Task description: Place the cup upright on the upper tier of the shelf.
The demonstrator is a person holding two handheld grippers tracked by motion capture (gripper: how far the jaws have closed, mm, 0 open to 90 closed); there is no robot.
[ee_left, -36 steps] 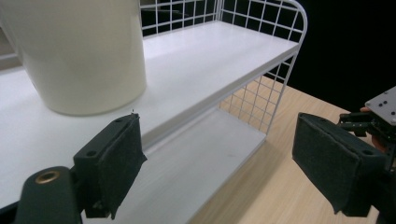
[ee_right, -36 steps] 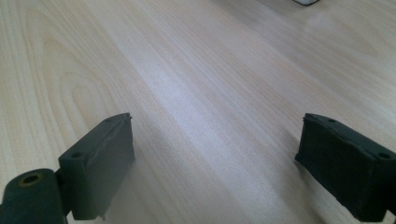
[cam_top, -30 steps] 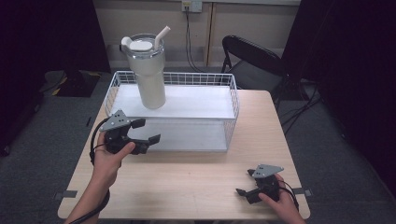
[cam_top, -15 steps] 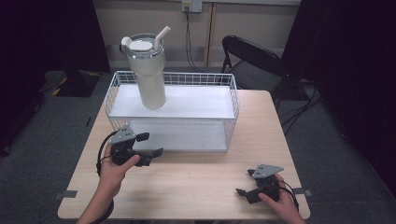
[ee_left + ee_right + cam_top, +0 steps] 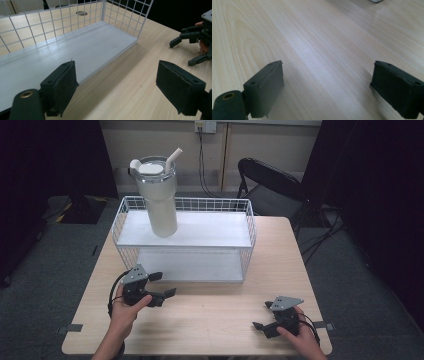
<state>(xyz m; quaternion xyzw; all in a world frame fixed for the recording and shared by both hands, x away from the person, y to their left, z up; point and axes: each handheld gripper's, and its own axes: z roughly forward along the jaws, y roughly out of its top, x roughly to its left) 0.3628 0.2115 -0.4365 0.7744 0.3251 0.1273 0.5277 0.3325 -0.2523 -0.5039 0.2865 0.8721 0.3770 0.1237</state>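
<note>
Your left tongs (image 5: 162,284) have dropped toward the tabletop (image 5: 210,320) beside the wire basket (image 5: 247,227), jaws apart; right tongs (image 5: 264,315) unmoved, apart.

The white wire basket (image 5: 184,251) stands on the bench just ahead of the left claw (image 5: 161,285) and well apart from the right claw (image 5: 264,315), forward and to its left. It is a long rectangular rack with grid walls and two flat white shelf panels, one above the other. In the left claw's view the lower panel (image 5: 62,50) lies bare, its near edge just beyond the claw's left pad.

The tumbler (image 5: 157,196) stands upright on the upper panel at the basket's left end, beyond the left claw. It is tall, tapered and cream-white, with a lid and a slanted straw (image 5: 173,157).
</note>
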